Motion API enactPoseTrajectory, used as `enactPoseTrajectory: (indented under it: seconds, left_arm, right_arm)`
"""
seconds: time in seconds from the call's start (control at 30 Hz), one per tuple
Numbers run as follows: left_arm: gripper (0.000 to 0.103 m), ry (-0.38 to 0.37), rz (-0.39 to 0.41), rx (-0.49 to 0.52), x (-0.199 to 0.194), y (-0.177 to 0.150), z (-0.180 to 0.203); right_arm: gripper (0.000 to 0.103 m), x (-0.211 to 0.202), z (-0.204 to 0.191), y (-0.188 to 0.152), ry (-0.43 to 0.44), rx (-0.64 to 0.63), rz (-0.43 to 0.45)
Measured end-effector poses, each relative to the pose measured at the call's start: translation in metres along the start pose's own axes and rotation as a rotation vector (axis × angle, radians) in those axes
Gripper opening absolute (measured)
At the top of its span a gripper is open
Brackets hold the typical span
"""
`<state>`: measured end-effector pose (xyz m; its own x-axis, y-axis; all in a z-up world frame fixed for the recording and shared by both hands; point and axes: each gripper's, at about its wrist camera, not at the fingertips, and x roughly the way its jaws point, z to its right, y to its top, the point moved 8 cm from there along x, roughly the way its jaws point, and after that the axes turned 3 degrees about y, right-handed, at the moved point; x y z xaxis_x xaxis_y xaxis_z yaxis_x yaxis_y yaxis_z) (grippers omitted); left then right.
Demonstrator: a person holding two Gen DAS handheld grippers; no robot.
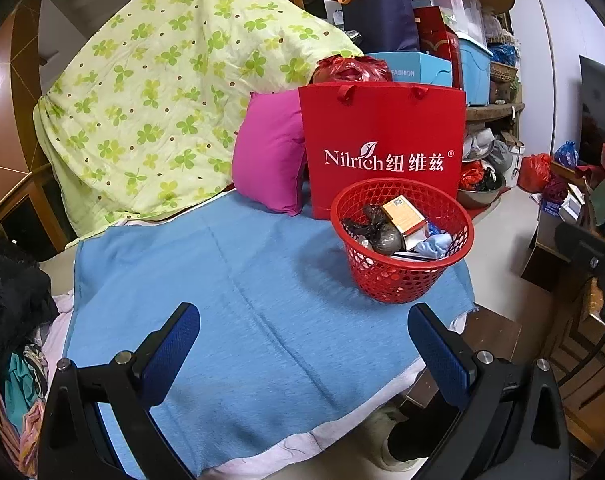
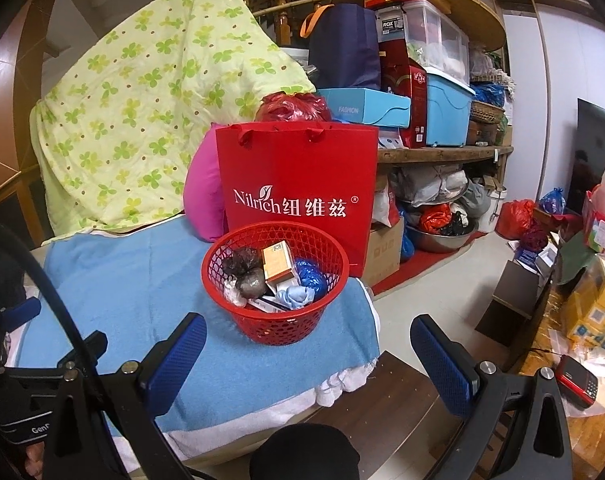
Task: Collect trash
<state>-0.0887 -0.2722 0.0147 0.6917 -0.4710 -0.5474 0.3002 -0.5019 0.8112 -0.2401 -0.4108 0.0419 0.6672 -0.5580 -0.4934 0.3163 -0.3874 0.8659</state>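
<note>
Red plastic mesh marks the target in the left wrist view: a round basket point(image 1: 401, 240) sits on the blue cloth point(image 1: 222, 300) near its far right edge, just in front of a red paper bag point(image 1: 382, 148) with a pink cushion point(image 1: 270, 152) beside it. Inside lie an orange carton point(image 1: 402, 212), a dark knotted bag point(image 1: 376, 228) and pale blue crumpled stuff point(image 1: 436, 245). The left claw point(image 1: 304, 354) hangs over the bare cloth with its blue pads spread wide and nothing between them. No loose litter shows on the cloth from here, so the collecting looks largely done.

From the right wrist view the basket point(image 2: 276, 282) is closer and left of centre, again against the bag point(image 2: 296, 192), with a blue wad point(image 2: 310, 276) also visible among the contents. The right claw point(image 2: 308, 362) is likewise spread open and empty, its left pad near the basket's base, its right pad out past the edge of the bed over the floor point(image 2: 442, 280).

If the basket is to be lifted next, a pinch on the rim with one pad inside and one outside seems wisest; the thin mesh may flex and the load sits high, so keeping it level would stop the carton sliding out.
</note>
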Motion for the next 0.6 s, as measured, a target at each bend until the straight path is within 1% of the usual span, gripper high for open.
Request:
enactPoseTrajectory:
  seconds: [0.27, 0.4, 0.6]
  left_arm:
    - [0.103, 0.002, -0.017, 0.014, 0.015, 0.000, 0.001]
    - [0.103, 0.004, -0.022, 0.018, 0.019, -0.001, 0.002]
    - [0.103, 0.015, -0.022, 0.027, 0.024, -0.001, 0.001]
  right_arm:
    - [0.103, 0.017, 0.000, 0.004, 0.019, 0.021, -0.006]
    - [0.103, 0.026, 0.000, 0.001, 0.029, 0.031, -0.022]
    - [0.103, 0.032, -0.001, -0.002, 0.066, 0.046, -0.019]
